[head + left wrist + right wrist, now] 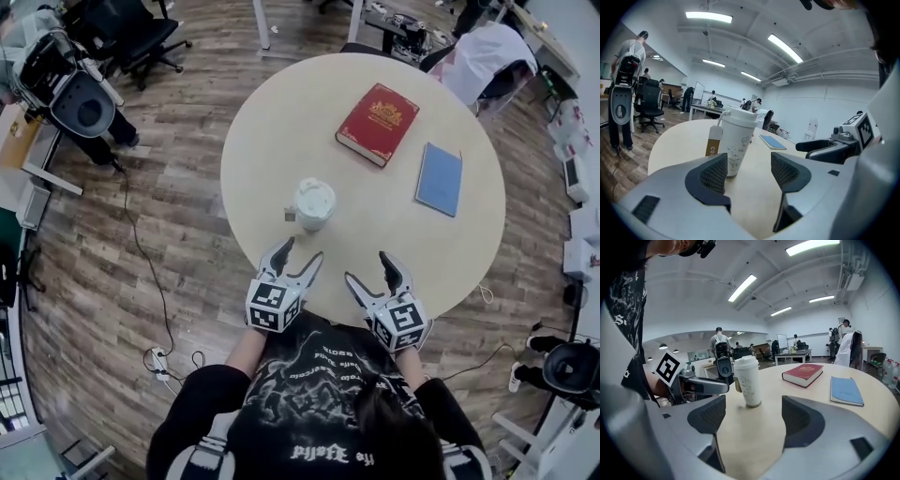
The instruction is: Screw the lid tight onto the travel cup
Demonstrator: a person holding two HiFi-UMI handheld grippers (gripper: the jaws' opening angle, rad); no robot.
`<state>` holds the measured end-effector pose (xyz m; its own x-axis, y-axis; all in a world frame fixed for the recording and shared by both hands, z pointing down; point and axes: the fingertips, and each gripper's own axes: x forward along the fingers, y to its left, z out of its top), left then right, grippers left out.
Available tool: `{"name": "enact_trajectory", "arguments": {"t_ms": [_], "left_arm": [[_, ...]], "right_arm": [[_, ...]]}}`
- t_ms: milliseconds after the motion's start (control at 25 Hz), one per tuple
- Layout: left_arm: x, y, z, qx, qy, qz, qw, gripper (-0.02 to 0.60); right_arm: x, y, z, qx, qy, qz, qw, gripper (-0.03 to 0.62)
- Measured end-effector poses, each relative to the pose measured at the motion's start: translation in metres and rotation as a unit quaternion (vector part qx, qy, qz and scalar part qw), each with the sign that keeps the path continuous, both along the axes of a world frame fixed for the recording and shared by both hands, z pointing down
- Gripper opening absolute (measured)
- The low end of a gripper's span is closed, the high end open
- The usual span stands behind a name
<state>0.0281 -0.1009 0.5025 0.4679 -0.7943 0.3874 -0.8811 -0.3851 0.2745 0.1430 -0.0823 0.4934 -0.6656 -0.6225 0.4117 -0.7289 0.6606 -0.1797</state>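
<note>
A white travel cup (312,205) with its lid on and a brown tag hanging at its side stands upright near the middle of the round table (281,122). My left gripper (297,258) is open near the table's front edge, a little below and left of the cup. My right gripper (372,270) is open too, below and right of the cup. Nothing sits between either pair of jaws. The cup (736,139) shows ahead of the left jaws, slightly left, and the cup (748,380) stands ahead of the right jaws.
A red book (378,123) lies at the back of the table and a blue notebook (439,179) to its right. Office chairs (122,36), desks and cables surround the table on the wooden floor. People stand in the background of the gripper views.
</note>
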Motion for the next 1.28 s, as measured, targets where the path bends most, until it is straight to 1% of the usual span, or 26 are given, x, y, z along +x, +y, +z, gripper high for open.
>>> {"name": "enact_trajectory", "arguments": {"t_ms": [320,480,640,840,1160,1280], "left_arm": [[0.006,-0.027,0.022,-0.017,-0.023,0.039,0.9988,0.315],[0.001,-0.044,0.032,-0.017,-0.041,0.034,0.9985,0.345],[-0.004,-0.057,0.036,-0.015,-0.049,0.035,0.9981,0.373],[-0.007,-0.069,0.04,-0.014,-0.046,0.041,0.998,0.387],[0.001,-0.09,0.048,-0.006,-0.066,0.095,0.9932,0.397],[0.003,-0.093,0.05,-0.001,-0.064,0.111,0.9917,0.397]], "right_arm": [[0.01,-0.01,-0.003,0.009,0.013,0.053,0.998,0.365],[0.013,-0.014,-0.002,0.009,0.017,0.072,0.997,0.362],[0.01,-0.015,-0.003,0.009,0.019,0.08,0.997,0.362],[0.004,-0.02,-0.004,0.008,0.022,0.082,0.996,0.362],[-0.009,-0.025,-0.003,0.0,0.014,0.076,0.997,0.362],[-0.014,-0.027,-0.004,0.001,0.016,0.076,0.997,0.362]]}}
